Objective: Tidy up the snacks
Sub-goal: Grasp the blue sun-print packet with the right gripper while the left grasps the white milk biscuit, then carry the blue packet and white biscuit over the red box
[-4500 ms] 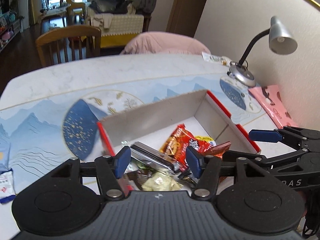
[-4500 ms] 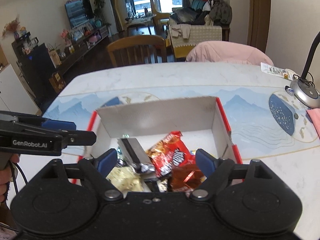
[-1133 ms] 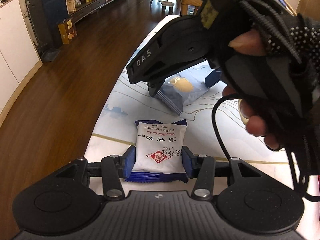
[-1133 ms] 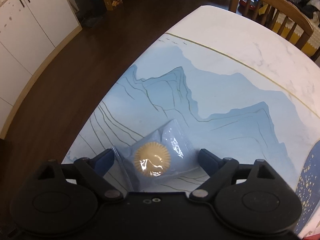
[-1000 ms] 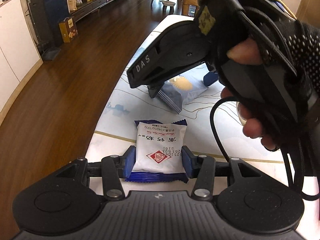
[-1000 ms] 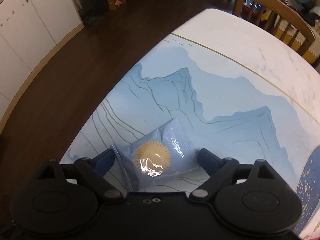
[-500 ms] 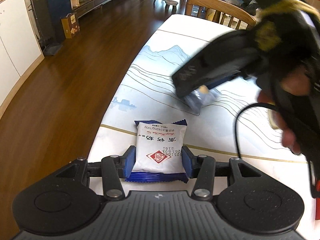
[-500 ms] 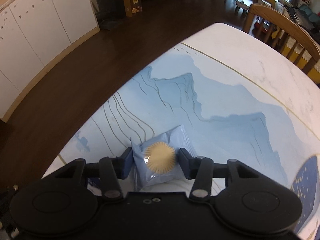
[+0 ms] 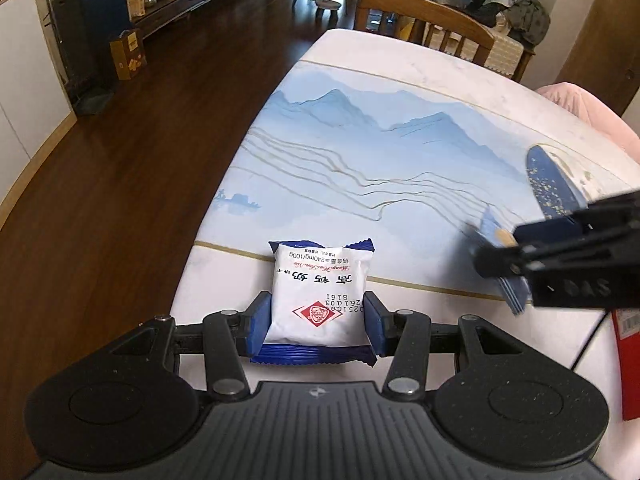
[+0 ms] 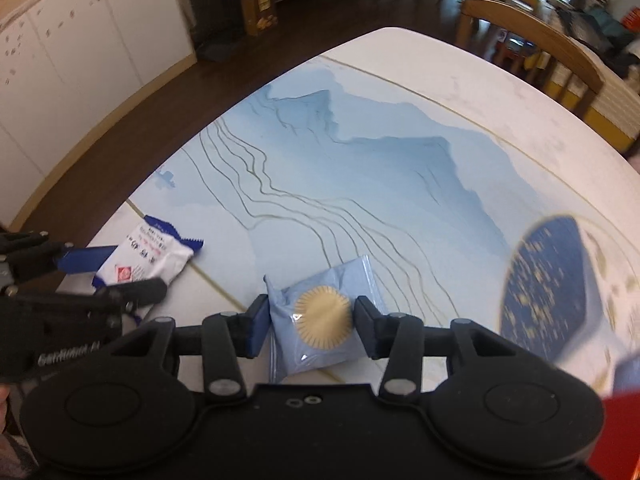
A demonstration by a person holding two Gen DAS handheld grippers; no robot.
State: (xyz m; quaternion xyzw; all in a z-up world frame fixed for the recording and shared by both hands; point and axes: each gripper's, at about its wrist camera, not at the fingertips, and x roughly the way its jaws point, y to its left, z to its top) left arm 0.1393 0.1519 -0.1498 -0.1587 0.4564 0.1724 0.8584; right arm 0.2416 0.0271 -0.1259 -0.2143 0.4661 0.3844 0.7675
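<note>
Milk packet (image 9: 320, 292) left of cookie packet (image 10: 322, 322); chair (image 9: 424, 20) behind table (image 9: 400, 128).

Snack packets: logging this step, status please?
Left gripper shut on white packet. Right gripper shut on blue packet. Nothing blocking on table.

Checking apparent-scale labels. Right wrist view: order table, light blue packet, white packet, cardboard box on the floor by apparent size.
1. table, fills most of the frame
2. light blue packet
3. white packet, close to the blue one in size, partly hidden behind the left fingers, so unsure
4. cardboard box, far off, looks smallest
</note>
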